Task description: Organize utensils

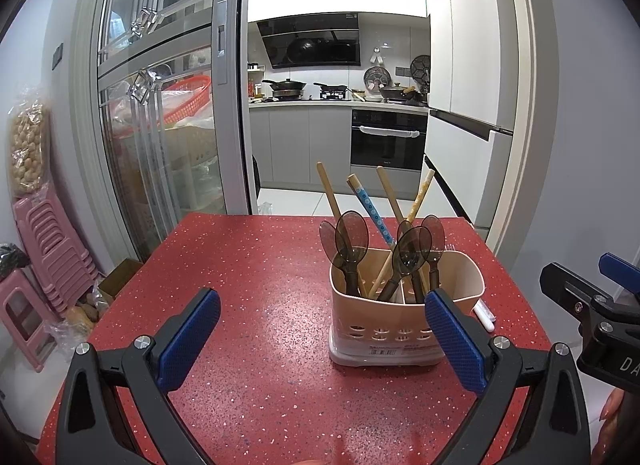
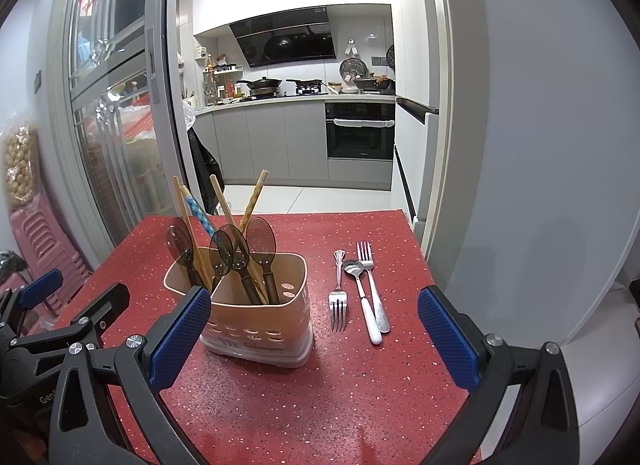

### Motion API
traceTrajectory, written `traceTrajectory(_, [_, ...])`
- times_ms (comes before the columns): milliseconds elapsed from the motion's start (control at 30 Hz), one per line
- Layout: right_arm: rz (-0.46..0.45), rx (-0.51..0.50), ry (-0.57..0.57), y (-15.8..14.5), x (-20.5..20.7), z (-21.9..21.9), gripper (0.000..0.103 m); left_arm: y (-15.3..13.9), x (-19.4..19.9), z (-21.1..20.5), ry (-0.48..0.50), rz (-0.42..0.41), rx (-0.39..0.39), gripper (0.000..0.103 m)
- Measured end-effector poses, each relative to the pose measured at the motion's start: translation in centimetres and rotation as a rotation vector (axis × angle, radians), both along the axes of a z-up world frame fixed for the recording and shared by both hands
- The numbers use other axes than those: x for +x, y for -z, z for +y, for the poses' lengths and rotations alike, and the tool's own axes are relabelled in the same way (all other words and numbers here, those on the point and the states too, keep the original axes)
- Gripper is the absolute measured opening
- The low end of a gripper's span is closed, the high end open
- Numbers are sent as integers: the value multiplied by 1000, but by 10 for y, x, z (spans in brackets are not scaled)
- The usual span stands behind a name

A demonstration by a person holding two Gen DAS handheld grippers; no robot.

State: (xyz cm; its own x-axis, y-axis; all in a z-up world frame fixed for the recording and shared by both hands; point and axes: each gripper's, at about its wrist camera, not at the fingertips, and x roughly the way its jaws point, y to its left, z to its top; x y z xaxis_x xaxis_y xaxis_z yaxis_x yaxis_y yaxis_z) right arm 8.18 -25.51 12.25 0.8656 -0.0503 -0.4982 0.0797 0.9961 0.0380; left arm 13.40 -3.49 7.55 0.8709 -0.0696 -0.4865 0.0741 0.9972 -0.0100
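Side by side, the left gripper (image 1: pixel 322 339) and right gripper (image 2: pixel 314 335) hovered wide open and empty above the red table (image 2: pixel 280 405). A beige utensil holder (image 2: pixel 260 319) stood upright with spoons and chopsticks; two forks (image 2: pixel 338 297) and a spoon (image 2: pixel 362 297) lay just right of it.

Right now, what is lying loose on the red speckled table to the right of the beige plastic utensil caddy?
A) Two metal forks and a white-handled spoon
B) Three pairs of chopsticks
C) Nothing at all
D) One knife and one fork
A: the right wrist view shows a small metal fork, a white-handled metal spoon and a longer metal fork lying flat on the red speckled table beside the beige plastic utensil caddy.
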Motion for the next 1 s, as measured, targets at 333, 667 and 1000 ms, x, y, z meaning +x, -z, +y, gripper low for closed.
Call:
traceTrajectory(333, [0,1,2,0,0,-1,103,0,0,-1,0,0,1,103])
traceTrajectory(667, [0,1,6,-1,-1,-3,103,0,0,-1,0,-1,3,103])
traceTrajectory(1000, [-1,1,5,-2,-1,-3,103,0,-1,-1,-2,-2,-1,103])
